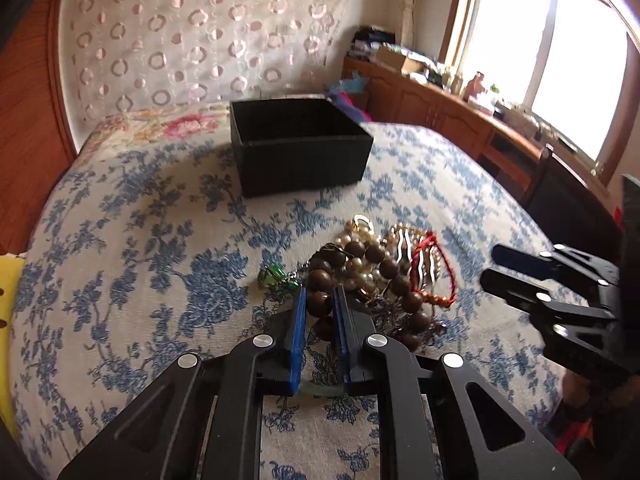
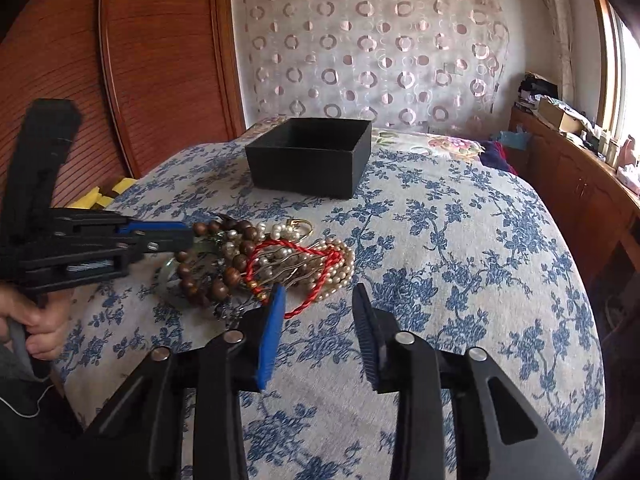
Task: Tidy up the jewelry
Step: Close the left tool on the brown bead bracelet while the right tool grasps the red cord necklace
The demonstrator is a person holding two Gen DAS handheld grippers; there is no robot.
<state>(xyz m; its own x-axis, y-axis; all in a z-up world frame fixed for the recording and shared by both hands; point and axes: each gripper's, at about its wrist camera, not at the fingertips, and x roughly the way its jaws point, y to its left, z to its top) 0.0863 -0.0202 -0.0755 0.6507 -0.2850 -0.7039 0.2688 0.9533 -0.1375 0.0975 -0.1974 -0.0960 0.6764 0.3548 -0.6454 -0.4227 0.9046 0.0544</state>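
A heap of jewelry lies on the blue-flowered cloth: a brown wooden bead bracelet [image 1: 384,272] [image 2: 224,272], pearl strands [image 1: 360,236] [image 2: 280,234], a red cord bracelet [image 1: 436,264] [image 2: 304,276] and a green piece [image 1: 274,274]. My left gripper [image 1: 320,294] [image 2: 188,236] is shut on the wooden bead bracelet at the heap's near left side. My right gripper [image 2: 318,300] [image 1: 490,266] is open and empty, just right of the heap. An open black box [image 1: 298,144] [image 2: 310,156] stands beyond the heap.
The cloth covers a round-edged surface [image 2: 460,280]. A wooden cabinet [image 2: 160,60] stands at the left, a patterned curtain [image 2: 380,48] behind. A low wooden sideboard [image 1: 440,108] with clutter runs under the window. A yellow object [image 1: 6,300] lies at the left edge.
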